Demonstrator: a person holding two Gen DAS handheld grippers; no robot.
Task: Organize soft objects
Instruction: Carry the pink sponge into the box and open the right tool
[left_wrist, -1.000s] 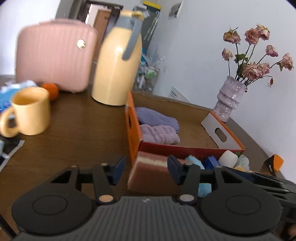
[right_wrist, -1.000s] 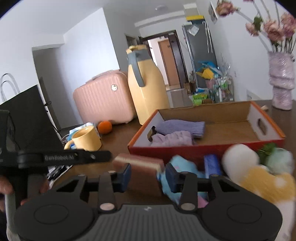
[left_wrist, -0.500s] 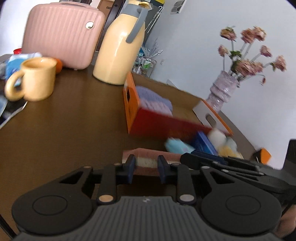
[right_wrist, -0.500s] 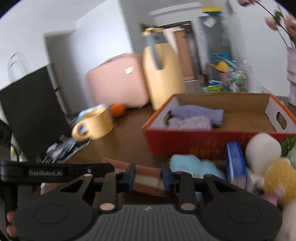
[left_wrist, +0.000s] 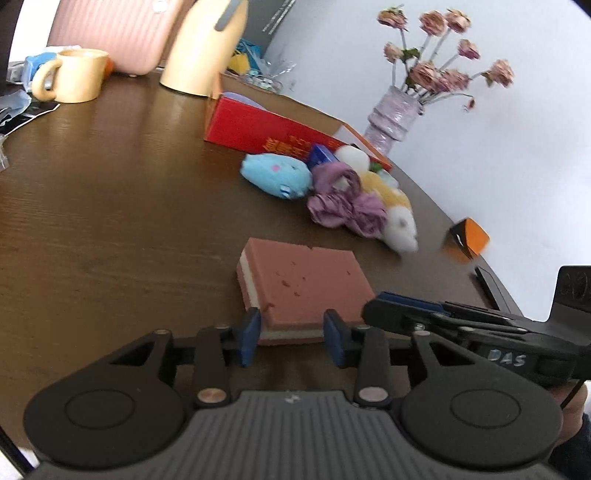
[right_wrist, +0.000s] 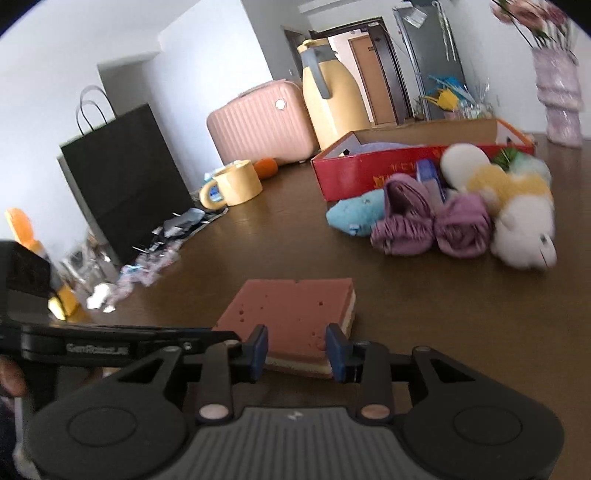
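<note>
**Right wrist view: sponge at the jaws, soft pile upper right**

Right gripper (right_wrist: 295, 349), bottom centre, jaws opening; the near edge of the pink sponge (right_wrist: 295, 314) lies between the blue pads, contact unclear. Left gripper (right_wrist: 122, 341) enters from the left edge. Upper right: red box (right_wrist: 369, 168), with blue plush (right_wrist: 354, 216), purple cloth (right_wrist: 432, 225) and white-yellow plush (right_wrist: 517, 218) heaped before it. Yellow mug (right_wrist: 236, 182) left of centre.
</note>
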